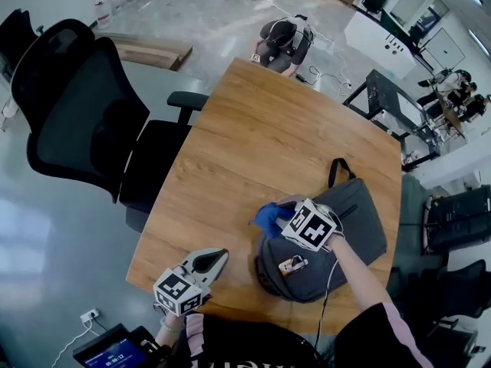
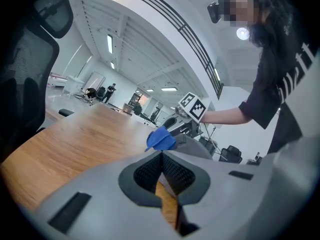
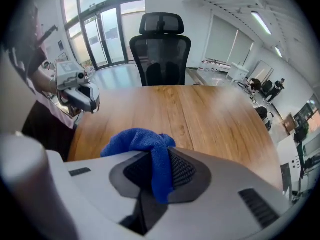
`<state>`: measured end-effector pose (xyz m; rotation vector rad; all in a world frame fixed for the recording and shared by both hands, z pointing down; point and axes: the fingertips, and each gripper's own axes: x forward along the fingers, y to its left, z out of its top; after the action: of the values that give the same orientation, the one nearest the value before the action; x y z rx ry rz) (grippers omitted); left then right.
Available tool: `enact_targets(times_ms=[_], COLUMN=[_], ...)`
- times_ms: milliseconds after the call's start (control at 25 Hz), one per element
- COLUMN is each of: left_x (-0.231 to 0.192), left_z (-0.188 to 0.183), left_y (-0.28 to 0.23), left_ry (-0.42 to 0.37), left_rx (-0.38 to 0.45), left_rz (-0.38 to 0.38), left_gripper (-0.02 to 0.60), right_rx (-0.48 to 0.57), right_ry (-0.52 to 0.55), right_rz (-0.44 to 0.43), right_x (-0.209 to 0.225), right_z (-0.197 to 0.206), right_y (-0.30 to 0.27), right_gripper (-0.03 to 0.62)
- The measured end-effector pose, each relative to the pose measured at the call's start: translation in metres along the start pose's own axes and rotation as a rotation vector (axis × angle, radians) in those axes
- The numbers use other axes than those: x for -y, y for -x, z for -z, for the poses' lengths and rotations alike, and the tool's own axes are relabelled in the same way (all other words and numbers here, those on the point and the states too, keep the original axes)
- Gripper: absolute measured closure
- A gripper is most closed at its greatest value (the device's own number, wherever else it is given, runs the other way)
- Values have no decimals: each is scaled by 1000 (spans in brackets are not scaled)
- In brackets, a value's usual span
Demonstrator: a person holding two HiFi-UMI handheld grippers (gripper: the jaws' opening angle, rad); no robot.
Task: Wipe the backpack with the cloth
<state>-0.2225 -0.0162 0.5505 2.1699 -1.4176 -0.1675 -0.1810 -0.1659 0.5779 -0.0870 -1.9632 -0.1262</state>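
Observation:
A dark grey backpack lies flat on the wooden table near its front right corner. My right gripper hovers over the bag's left end, shut on a bunched blue cloth. The cloth hangs between the right jaws and bulges out past them. My left gripper is shut and holds nothing, near the table's front left edge, apart from the bag. From there the blue cloth and backpack show ahead.
A black office chair stands at the table's left side. Another black chair faces the far table edge. A second person crouches on the floor beyond the table. Dark frames and cases stand to the right.

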Motion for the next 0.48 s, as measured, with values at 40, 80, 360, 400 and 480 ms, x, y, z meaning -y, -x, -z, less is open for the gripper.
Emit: enact_targets(times_ms=[40, 80, 360, 400, 480], left_x=[0, 0, 13, 16, 26], left_z=[0, 0, -2, 0, 6], left_y=[0, 0, 1, 0, -5], left_ry=[-3, -8, -31, -32, -32], left_rx=[1, 2, -3, -6, -16], left_rz=[2, 4, -3, -2, 3], left_gripper=[584, 584, 584, 584, 584], right_rx=[5, 12, 139, 164, 206], right_ry=[-45, -106, -671, -724, -791], right_rz=[11, 27, -26, -42, -48], right_x=[-2, -2, -20, -25, -34], right_z=[0, 1, 25, 29, 42], right_y=[1, 2, 28, 31, 40], right_gripper=[516, 516, 516, 516, 516])
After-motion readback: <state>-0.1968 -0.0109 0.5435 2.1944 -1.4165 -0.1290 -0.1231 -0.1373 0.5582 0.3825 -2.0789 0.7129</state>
